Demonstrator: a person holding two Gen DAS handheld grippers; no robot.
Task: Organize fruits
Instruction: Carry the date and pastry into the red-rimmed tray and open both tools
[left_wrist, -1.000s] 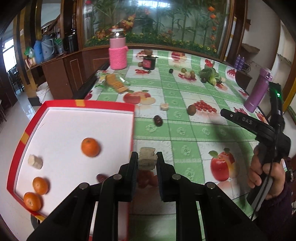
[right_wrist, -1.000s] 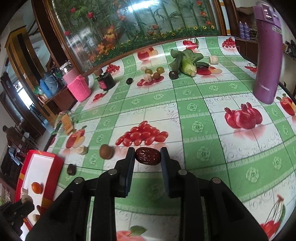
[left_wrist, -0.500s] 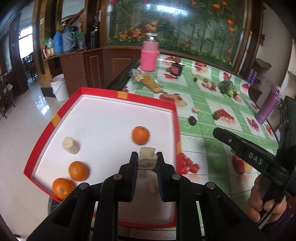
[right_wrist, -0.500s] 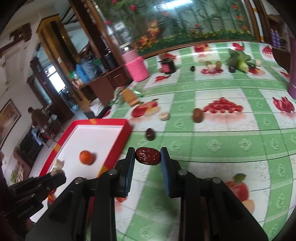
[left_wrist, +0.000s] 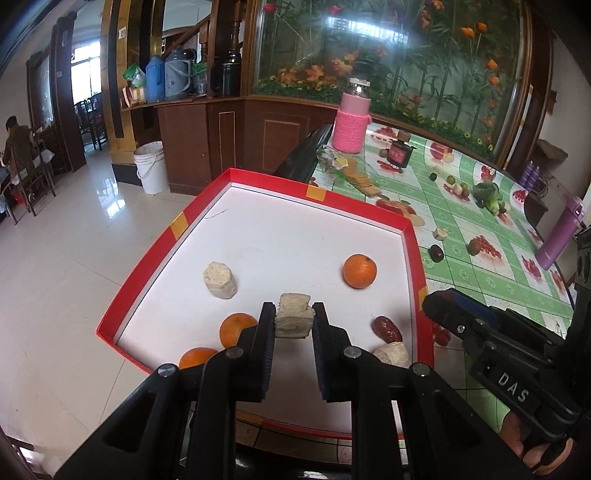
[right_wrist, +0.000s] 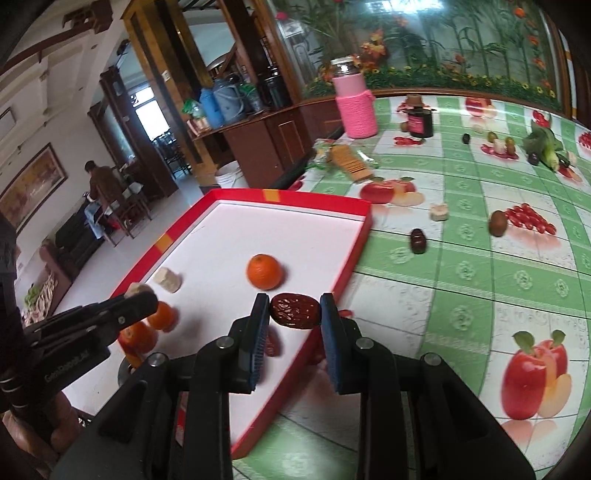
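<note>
My left gripper (left_wrist: 294, 320) is shut on a pale beige fruit chunk (left_wrist: 293, 317) and hangs over the white floor of the red-rimmed tray (left_wrist: 317, 206). Inside the tray lie oranges (left_wrist: 359, 271), another beige chunk (left_wrist: 220, 280) and a red date (left_wrist: 386, 328). My right gripper (right_wrist: 294, 311) is shut on a dark red date (right_wrist: 294, 310) above the tray's right rim (right_wrist: 354, 254). In the right wrist view the left gripper (right_wrist: 138, 295) shows at the left, over the tray. A loose date (right_wrist: 417, 240), a brown fruit (right_wrist: 497, 222) and a beige chunk (right_wrist: 439, 212) lie on the tablecloth.
The green fruit-print tablecloth (right_wrist: 461, 280) stretches right of the tray. A pink knitted jar (left_wrist: 351, 122), a dark jar (left_wrist: 400, 153), crackers (left_wrist: 360, 181), greens (left_wrist: 487, 194) and a purple bottle (left_wrist: 559, 236) stand further back. A tiled floor (left_wrist: 55, 280) lies left of the tray.
Both grippers have swung left, from over the tablecloth to over the tray, each keeping hold of its piece. The right gripper has come close beside the left one.
</note>
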